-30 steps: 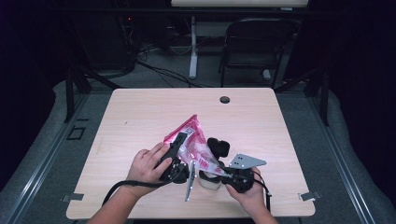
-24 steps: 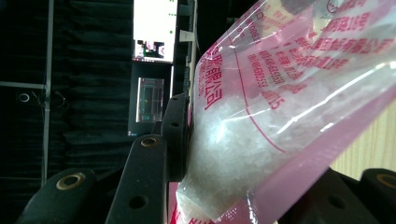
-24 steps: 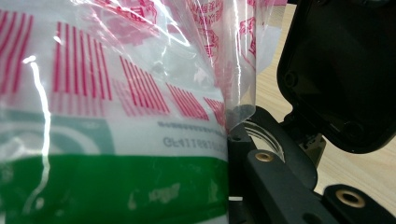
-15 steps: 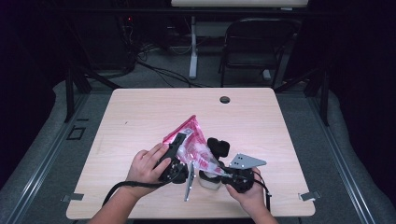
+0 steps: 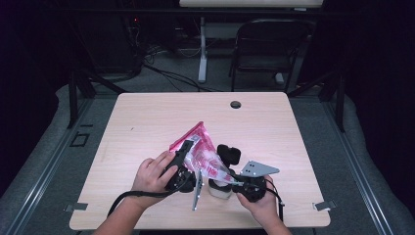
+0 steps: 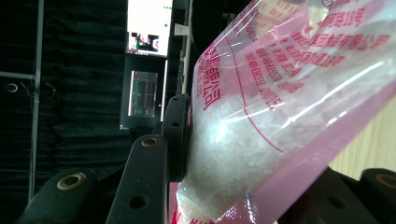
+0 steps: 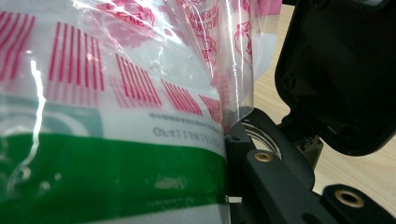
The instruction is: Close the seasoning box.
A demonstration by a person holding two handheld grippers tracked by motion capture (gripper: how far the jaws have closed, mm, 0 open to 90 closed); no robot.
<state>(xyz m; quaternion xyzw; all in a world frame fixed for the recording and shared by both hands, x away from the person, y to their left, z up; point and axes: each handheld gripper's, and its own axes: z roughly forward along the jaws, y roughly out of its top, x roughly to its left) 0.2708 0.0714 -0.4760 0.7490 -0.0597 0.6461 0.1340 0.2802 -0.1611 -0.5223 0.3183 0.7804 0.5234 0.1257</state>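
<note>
1. Your left gripper (image 5: 185,159) is clamped on the pink-printed clear bag (image 5: 198,149) of white crystals.
2. Your right gripper (image 5: 235,178) is pinched shut on that bag's lower corner.
3. The bag is tilted above the table (image 5: 147,117), over a small white container (image 5: 220,190).

both forearms come in from the near edge of the scene, hands close together. the left hand (image 5: 152,174) wraps the left gripper (image 5: 188,156), jaws pointing far and slightly right, standing part-way apart. the right hand (image 5: 259,203) holds the right gripper (image 5: 226,175) just to the right, jaws pointing left, closed tight.
</note>
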